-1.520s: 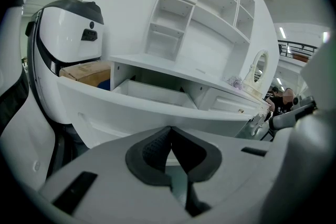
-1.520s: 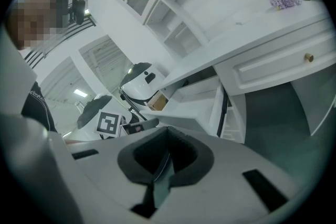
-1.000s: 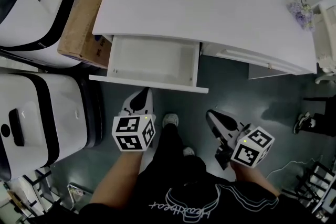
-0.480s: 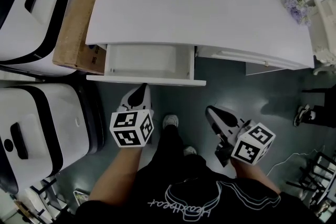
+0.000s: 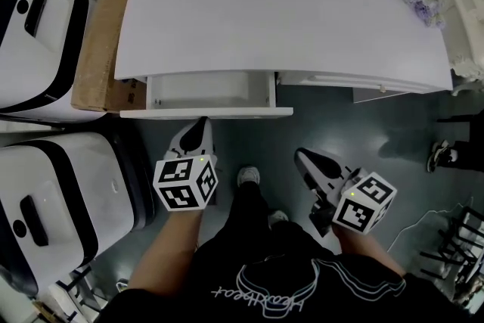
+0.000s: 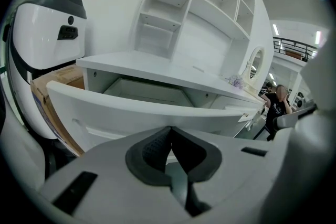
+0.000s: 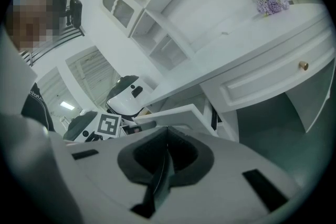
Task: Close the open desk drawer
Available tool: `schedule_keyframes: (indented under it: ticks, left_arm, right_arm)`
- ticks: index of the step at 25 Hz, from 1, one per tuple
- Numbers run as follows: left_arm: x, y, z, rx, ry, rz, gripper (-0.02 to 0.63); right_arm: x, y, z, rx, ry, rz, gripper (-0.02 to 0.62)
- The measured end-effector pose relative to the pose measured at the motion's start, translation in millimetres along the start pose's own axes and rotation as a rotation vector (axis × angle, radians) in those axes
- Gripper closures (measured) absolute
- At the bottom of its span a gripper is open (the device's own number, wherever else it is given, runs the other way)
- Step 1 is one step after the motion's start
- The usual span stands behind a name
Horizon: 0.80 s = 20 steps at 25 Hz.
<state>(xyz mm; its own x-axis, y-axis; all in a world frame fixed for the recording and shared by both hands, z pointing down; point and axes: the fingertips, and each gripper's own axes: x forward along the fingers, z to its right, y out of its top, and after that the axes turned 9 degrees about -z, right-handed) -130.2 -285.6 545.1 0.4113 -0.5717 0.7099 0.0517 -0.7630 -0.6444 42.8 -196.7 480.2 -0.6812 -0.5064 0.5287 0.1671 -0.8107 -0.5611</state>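
Clenched empty, my left fingers [image 5: 199, 125] sit just beside the part-open white drawer [image 5: 234, 113] at centre; right fingers [image 5: 302, 156] clenched, lower right

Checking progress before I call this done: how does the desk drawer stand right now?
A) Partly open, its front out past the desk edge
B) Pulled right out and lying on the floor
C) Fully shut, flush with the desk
A: the head view shows the drawer's empty inside, with its front standing out from the desk edge and the shut left gripper right at that front.
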Motion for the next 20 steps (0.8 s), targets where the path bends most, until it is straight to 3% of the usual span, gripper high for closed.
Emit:
schedule_keyframes:
  ticks: [20]
  left_arm:
    - [30, 35, -7, 0.046, -0.009, 0.012, 0.601]
  right_arm:
    - [3, 22, 16, 0.027, -0.053, 0.062, 0.589]
